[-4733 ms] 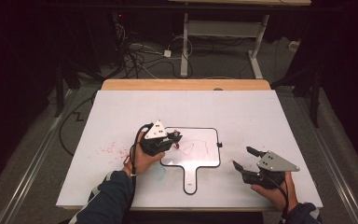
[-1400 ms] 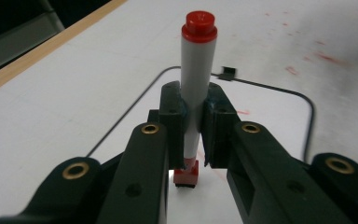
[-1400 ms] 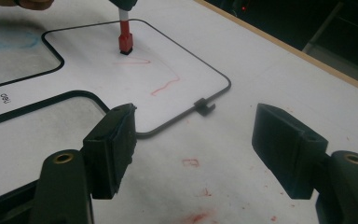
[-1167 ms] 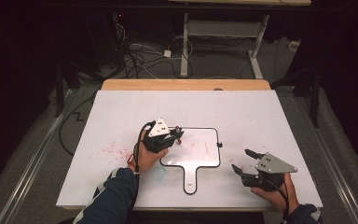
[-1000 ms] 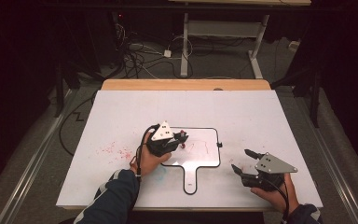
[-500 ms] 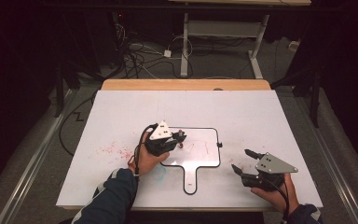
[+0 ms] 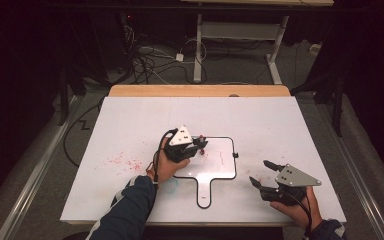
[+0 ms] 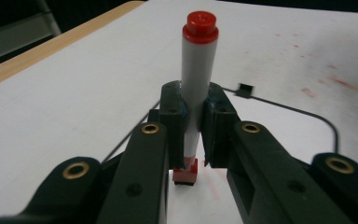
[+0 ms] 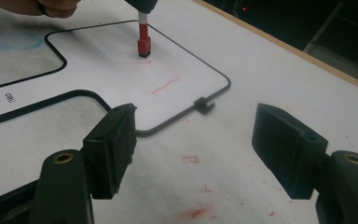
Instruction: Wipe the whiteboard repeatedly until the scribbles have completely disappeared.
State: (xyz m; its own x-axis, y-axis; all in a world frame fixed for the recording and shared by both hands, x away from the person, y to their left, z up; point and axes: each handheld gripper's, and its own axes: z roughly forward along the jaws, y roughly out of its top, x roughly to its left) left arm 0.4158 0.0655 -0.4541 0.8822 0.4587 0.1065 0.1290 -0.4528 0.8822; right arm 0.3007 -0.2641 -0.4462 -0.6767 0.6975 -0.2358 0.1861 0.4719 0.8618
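1. Wiping goes on: your left gripper point(image 7: 200, 145), pinching the marker point(image 8: 196, 93), has slid its eraser end slightly across the board point(image 7: 227, 167).
2. Red strokes point(image 9: 165, 85) remain (keep rubbing).
3. Right gripper point(image 7: 262, 173) idles, jaws spread.

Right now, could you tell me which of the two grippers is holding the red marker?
The left gripper, over the small whiteboard: its jaws clamp the marker upright, tip down. The right gripper sits open beside the board.

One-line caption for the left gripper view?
Left gripper clamps an upright red-capped white marker over the black-rimmed handheld whiteboard.
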